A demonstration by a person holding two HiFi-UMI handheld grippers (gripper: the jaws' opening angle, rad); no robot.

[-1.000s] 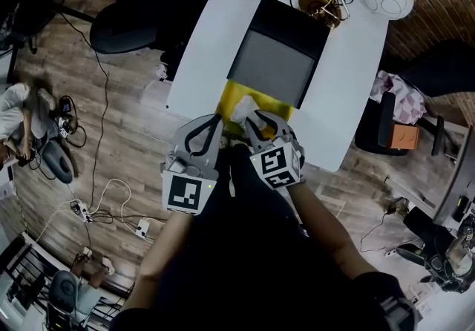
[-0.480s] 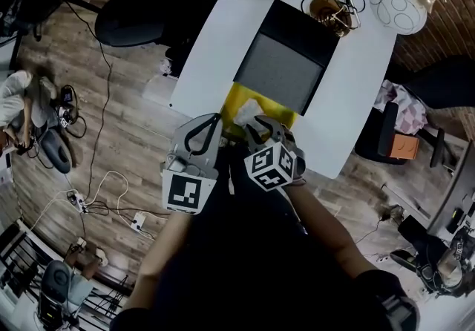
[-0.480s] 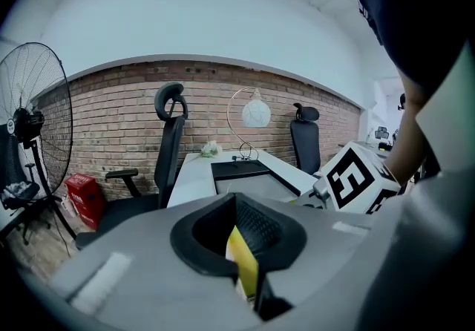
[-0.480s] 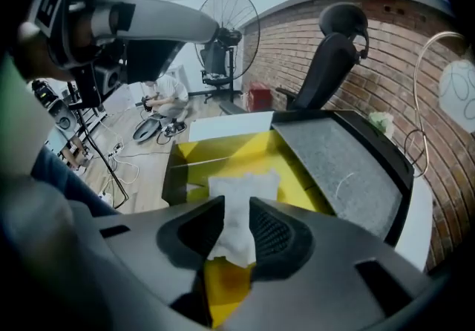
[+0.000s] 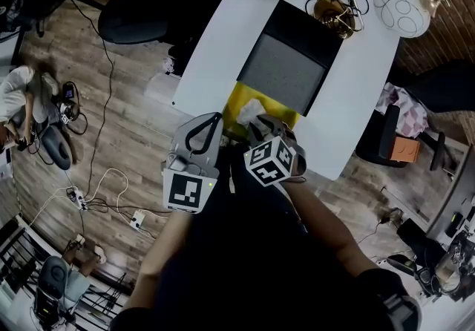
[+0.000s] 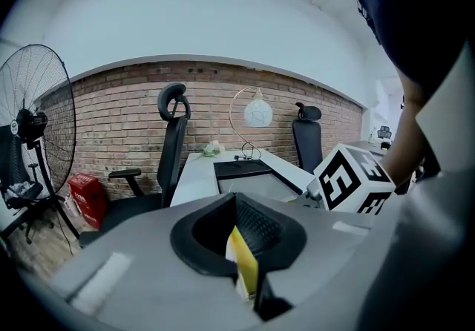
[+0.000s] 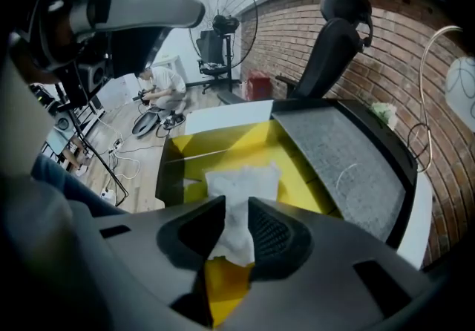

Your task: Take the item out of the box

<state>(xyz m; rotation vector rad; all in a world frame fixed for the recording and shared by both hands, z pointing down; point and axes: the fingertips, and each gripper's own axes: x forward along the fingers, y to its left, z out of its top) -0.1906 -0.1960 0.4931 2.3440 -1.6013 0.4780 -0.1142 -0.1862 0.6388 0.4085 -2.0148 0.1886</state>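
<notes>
White crumpled item (image 7: 239, 181), pinched in the right tool (image 7: 237, 211), might have torn or slipped if yanked, with the left tool (image 6: 239, 237) clamping the yellow box (image 7: 223, 140) wall.

Matt yellow cardboard box (image 7: 295, 165); crinkled white paper-like item (image 7: 241, 185); smooth white table (image 5: 223, 40).

In the head view the left gripper (image 5: 214, 120) and right gripper (image 5: 261, 123) cover the near end of the box (image 5: 236, 98) and part of the white item (image 5: 252, 107), whose lower end is hidden between the right jaws in that gripper's view, where the lamp (image 7: 464, 84) is cut by the edge.
</notes>
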